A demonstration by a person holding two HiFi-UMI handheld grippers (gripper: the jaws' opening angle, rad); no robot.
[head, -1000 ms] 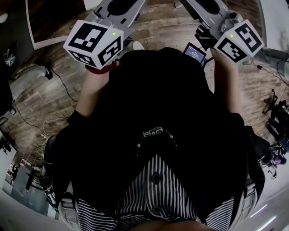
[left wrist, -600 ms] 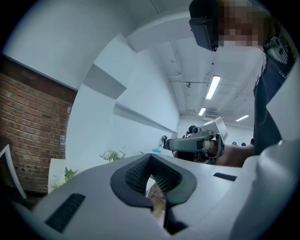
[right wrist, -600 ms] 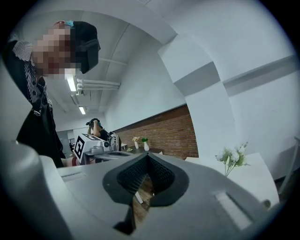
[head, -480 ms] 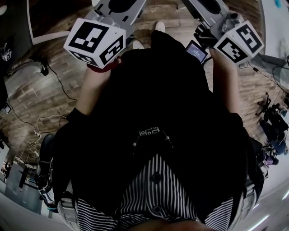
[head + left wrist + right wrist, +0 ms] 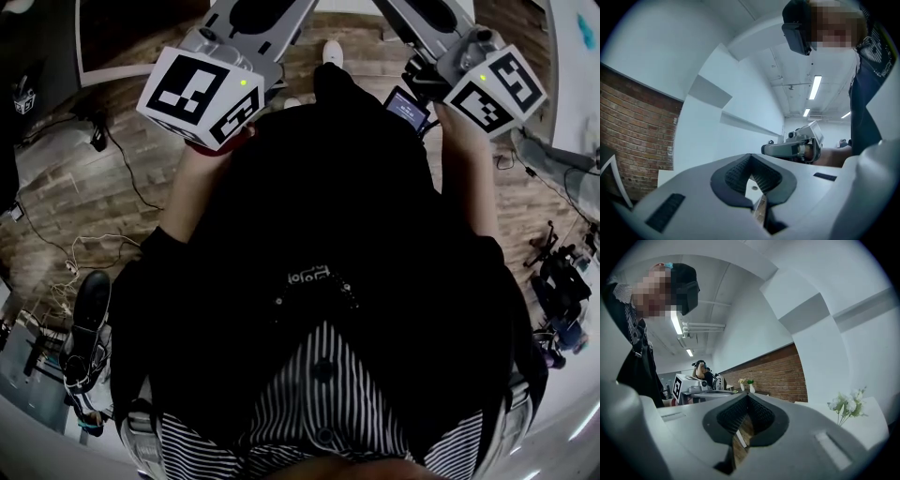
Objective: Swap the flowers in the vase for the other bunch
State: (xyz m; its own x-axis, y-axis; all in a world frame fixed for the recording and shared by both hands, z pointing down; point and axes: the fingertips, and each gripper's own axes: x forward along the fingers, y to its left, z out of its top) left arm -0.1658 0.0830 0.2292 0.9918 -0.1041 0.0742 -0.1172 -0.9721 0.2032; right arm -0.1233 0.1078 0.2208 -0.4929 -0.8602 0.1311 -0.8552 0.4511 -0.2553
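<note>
There's the bunch of white blossoms on green stems, poking up at the far right of the right gripper view, above a white surface. Its foot is hidden behind the gripper's grey body. Far off, two small white vases stand side by side in front of the red brick wall, one with pale blooms, one with green. What carries them I can't make out. The right gripper is clenched, pads meeting, nothing between. The left gripper is clamped together too, and empty. In the head view both are held out ahead of the person's black top, over the brown plank floor.
</note>
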